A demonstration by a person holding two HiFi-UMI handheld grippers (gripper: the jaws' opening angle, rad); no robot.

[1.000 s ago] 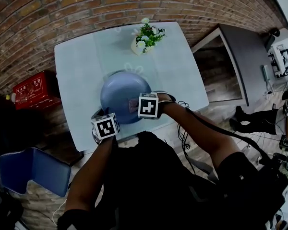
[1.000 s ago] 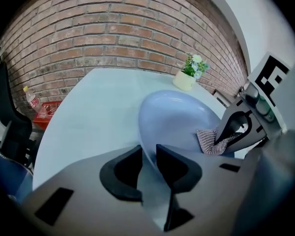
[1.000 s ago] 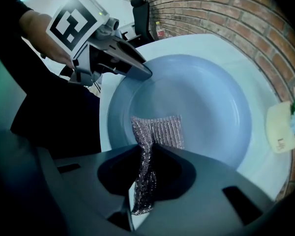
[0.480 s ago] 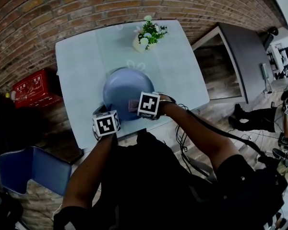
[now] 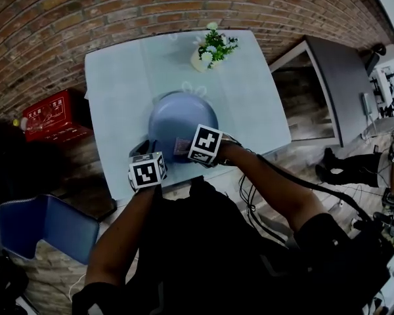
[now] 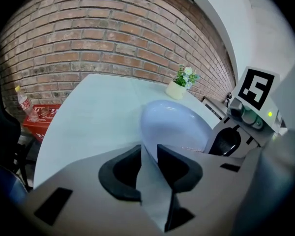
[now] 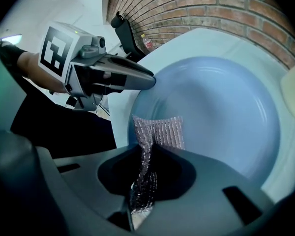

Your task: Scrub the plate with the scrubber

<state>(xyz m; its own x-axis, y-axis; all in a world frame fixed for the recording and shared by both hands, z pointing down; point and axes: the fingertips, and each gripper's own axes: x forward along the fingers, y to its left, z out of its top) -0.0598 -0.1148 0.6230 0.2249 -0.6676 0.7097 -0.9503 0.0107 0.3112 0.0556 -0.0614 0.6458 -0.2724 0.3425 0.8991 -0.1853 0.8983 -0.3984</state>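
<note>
Right fingers (image 7: pixel 179 178) clamp scrubber (image 7: pixel 160 132); left fingers (image 6: pixel 122 173) pinch plate (image 7: pixel 221 117) rim, just eased wider. Risk: hard scrub slips plate free, off surface (image 5: pixel 118 104).

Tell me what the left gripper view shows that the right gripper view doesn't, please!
Only the left gripper view shows the white flowers and the blue plate's rim pinched between the left gripper's pads; those jaws have just been opening a little. Only the right gripper view shows the silvery scrubber squeezed in the right gripper, and the hand holding the left gripper. Both show the plate, the pale table and the brick wall.
</note>
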